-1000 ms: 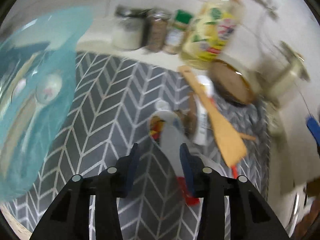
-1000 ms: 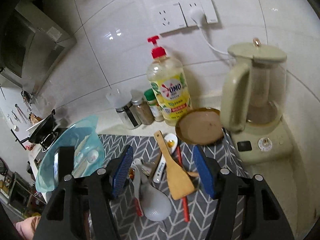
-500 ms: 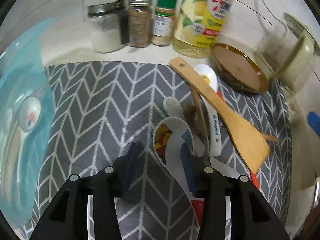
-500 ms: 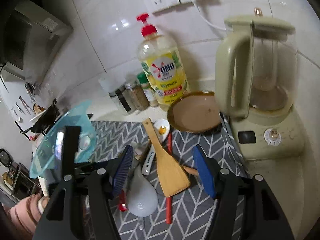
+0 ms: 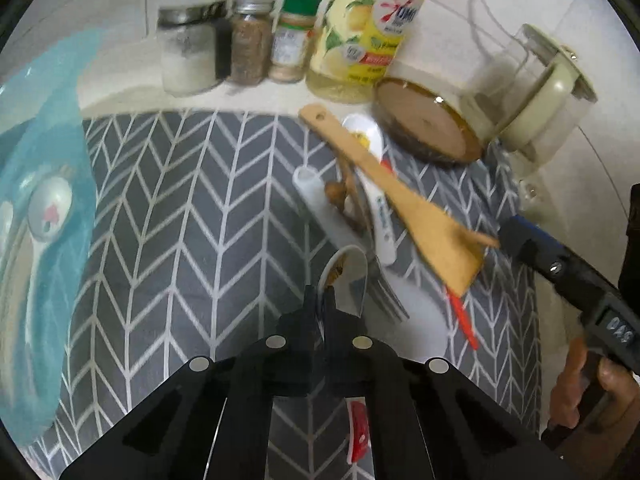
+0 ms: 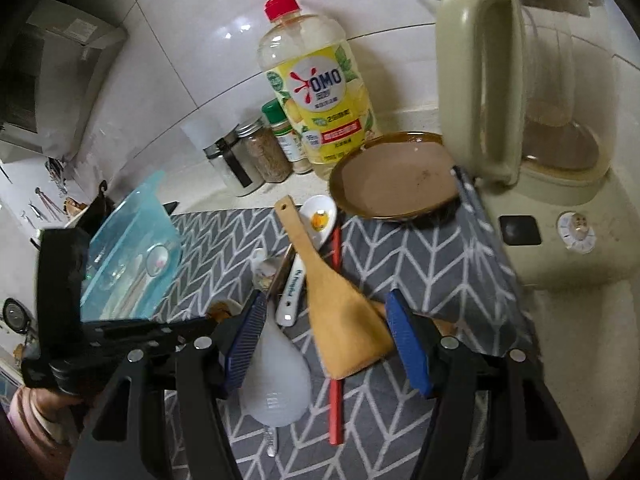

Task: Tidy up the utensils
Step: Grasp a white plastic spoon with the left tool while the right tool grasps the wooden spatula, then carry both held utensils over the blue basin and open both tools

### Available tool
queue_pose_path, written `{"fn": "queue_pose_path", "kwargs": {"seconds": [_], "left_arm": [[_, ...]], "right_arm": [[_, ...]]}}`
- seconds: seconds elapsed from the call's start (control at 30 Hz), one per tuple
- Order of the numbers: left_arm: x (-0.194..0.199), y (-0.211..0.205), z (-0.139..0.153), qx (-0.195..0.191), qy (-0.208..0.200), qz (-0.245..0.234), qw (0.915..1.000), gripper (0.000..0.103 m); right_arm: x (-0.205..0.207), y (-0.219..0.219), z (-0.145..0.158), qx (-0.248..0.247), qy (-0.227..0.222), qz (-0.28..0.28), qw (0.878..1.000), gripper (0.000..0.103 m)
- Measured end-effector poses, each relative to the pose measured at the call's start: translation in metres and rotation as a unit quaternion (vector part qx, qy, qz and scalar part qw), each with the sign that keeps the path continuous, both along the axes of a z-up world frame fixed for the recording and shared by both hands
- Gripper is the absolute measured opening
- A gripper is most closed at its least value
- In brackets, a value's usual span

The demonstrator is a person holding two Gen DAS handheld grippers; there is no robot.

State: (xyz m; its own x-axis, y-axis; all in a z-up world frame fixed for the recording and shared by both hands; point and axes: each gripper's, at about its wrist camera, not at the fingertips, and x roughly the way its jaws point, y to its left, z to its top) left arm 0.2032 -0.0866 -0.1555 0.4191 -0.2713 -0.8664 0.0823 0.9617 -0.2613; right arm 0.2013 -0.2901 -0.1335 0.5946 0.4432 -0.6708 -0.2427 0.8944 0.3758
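Observation:
A pile of utensils lies on a grey chevron mat: a wooden spatula, a white rice paddle, a white ceramic spoon, a fork and a red chopstick. My left gripper is shut on the rim of a patterned ceramic spoon, tilted up off the mat. My right gripper is open, its blue pads on either side of the spatula's blade, just above it.
A blue translucent bowl holding spoons stands at the left. Spice jars, a dish-soap bottle, a brown plate and a beige kettle line the back and right of the mat.
My left gripper has closed on the patterned spoon and tilted it up. My right gripper has come down and forward over the spatula's blade, still open.

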Motion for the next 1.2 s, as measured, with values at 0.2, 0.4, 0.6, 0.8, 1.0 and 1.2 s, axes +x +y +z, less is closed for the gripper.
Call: {"fn": "queue_pose_path", "kwargs": {"seconds": [0.2,0.4,0.6,0.8,1.0,1.2], "left_arm": [[-0.014,0.010,0.010,-0.020,-0.003,0.011,0.9997,0.004],[-0.020,0.013,0.015,-0.019,-0.004,0.012,0.9997,0.004],[-0.023,0.019,0.017,-0.020,-0.004,0.017,0.9997,0.004],[-0.025,0.022,0.031,-0.041,-0.014,0.016,0.9989,0.004],[-0.028,0.032,0.041,-0.071,-0.010,0.010,0.9974,0.004],[-0.036,0.048,0.075,-0.079,-0.034,-0.012,0.9962,0.004]], "right_arm": [[0.014,0.020,-0.010,0.037,0.015,0.053,0.998,0.050],[0.055,0.033,-0.026,-0.015,0.015,0.050,0.999,0.036],[0.080,0.059,-0.043,-0.085,0.027,0.115,0.989,0.035],[0.069,0.060,-0.026,-0.079,0.013,0.095,0.992,0.016],[0.041,0.035,-0.003,0.014,0.008,0.034,0.999,0.007],[0.018,0.036,0.020,0.059,-0.009,-0.006,0.998,0.007]]}}
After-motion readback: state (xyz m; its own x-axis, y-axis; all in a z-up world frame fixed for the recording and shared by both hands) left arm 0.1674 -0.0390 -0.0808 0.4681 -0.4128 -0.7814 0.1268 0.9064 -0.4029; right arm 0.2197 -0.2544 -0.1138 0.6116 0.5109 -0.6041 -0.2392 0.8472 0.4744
